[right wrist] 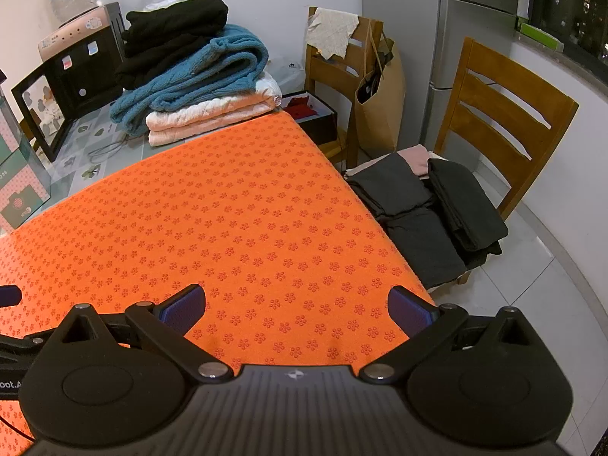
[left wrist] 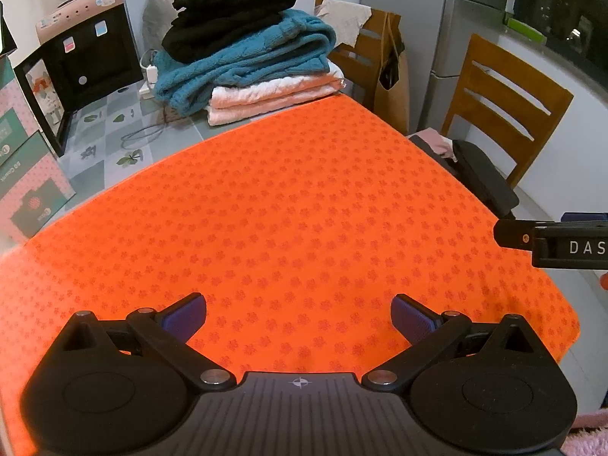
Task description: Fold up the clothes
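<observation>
Both claws hang over the near edge of the orange mat (right wrist: 266,209), tilted down at it and spread wide with nothing between the pads. From the right wrist view the right gripper (right wrist: 296,307) sits near the mat's near right corner; from the left wrist view the left gripper (left wrist: 298,313) is over the mat's near middle, with the side of the right one poking in at its right edge.

No garment lies on the mat, so there is nothing yet to fold there. The clothes are in two places. On the seat of the wooden chair (right wrist: 505,114), just beside the mat's right edge, is a dark clothes pile (right wrist: 429,209), loosely laid, with a pink piece at its far end; its long axis runs near to far, along the mat's edge. At the far end of the table, beyond the mat, stands a folded stack (right wrist: 193,76): black on top, then a teal knit, then white and pale pink. That stack looks finished.

My reading is that the next garment comes from the chair. It lies to the right of and slightly beyond both claws, and the right gripper is clearly the nearer, so the reach would go rightward off the table edge. A second chair with a paper bag stands further back.
</observation>
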A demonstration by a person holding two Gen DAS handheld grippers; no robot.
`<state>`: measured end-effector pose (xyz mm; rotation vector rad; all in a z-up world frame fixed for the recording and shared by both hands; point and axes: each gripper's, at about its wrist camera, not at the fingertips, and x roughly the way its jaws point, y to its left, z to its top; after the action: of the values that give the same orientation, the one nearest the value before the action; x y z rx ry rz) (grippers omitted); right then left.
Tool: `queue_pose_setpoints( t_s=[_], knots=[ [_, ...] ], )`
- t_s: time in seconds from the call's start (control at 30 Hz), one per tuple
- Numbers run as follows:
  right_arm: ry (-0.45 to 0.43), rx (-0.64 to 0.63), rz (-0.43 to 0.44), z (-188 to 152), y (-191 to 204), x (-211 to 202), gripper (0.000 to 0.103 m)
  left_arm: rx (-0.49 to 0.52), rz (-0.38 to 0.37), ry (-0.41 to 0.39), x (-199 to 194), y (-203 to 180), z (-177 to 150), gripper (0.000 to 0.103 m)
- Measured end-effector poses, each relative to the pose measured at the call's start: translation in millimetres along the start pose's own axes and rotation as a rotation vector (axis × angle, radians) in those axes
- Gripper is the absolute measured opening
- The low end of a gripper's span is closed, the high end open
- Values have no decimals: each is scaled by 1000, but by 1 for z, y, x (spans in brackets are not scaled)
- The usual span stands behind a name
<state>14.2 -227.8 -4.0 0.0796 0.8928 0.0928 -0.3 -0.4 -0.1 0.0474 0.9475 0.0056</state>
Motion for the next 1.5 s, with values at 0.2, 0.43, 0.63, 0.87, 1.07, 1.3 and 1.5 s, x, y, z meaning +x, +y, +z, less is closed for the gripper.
queue_pose_setpoints(
  t_s=[0.2, 0.43, 0.63, 0.87, 1.07, 1.3, 1.5],
  knots=[
    [-1, 0, -2, 0, 0, 0, 103, 1, 8, 4, -4, -6, -3, 103],
    [0, 2, -3, 1, 0, 0, 103, 6, 7, 6, -1, -10, -3, 103],
    [0, 5, 0, 1, 0, 1, 103, 13, 11, 11, -1, -13, -4, 103],
    [-2, 9, -1, 1, 0, 0, 103, 14, -7, 23, 1, -12, -6, 103],
    [-5, 9, 0, 0, -1, -2, 103, 7, -14, 38, 3, -10, -9, 103],
    [-6, 11, -2, -1, -2, -3, 103, -11, -17, 51, 1, -8, -12, 103],
    [-6, 12, -5, -4, -2, -6, 103, 4, -23, 50, -1, -11, -11, 103]
  ],
)
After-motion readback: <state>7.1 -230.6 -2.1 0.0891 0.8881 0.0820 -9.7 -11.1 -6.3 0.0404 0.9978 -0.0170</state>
